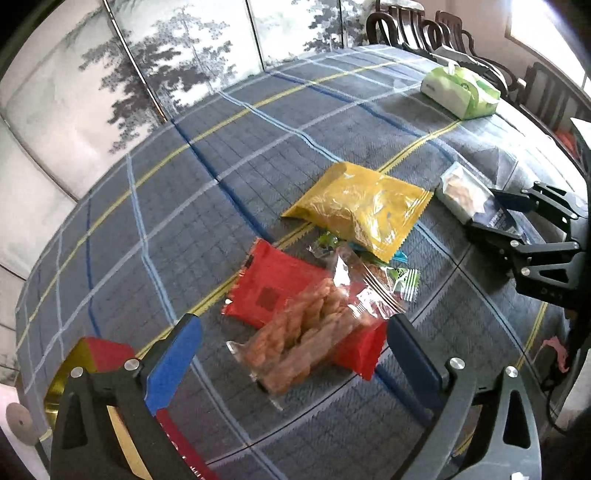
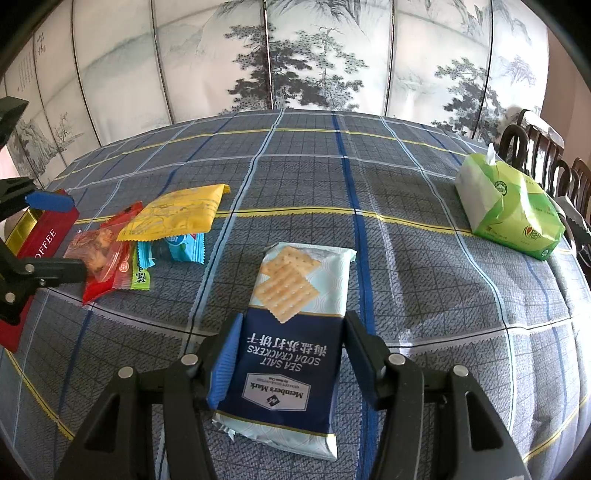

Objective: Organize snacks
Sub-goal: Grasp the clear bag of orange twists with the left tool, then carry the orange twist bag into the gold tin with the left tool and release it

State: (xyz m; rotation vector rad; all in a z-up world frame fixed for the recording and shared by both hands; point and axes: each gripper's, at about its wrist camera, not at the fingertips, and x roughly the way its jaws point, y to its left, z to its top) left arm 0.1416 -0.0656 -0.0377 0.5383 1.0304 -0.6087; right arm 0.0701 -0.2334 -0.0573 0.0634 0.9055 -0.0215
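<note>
A clear bag of brown fried snacks [image 1: 306, 339] lies across a red packet [image 1: 273, 295] on the checked tablecloth [image 1: 177, 206]. My left gripper [image 1: 291, 349] hovers over that bag, open wide, with neither blue pad touching it. A yellow packet [image 1: 365, 206] lies beyond, over small green and blue candies [image 1: 404, 282]. My right gripper [image 2: 293, 350] is shut on the dark blue end of a soda cracker pack [image 2: 295, 332], which rests flat on the cloth. The left gripper [image 2: 77, 238] shows at the left edge of the right wrist view.
A red and gold coffee box [image 1: 96, 354] stands by my left finger, near the table edge. A green tissue pack [image 2: 509, 210] sits at the far right. Dark chairs [image 1: 417, 29] and a painted folding screen [image 2: 295, 55] border the table.
</note>
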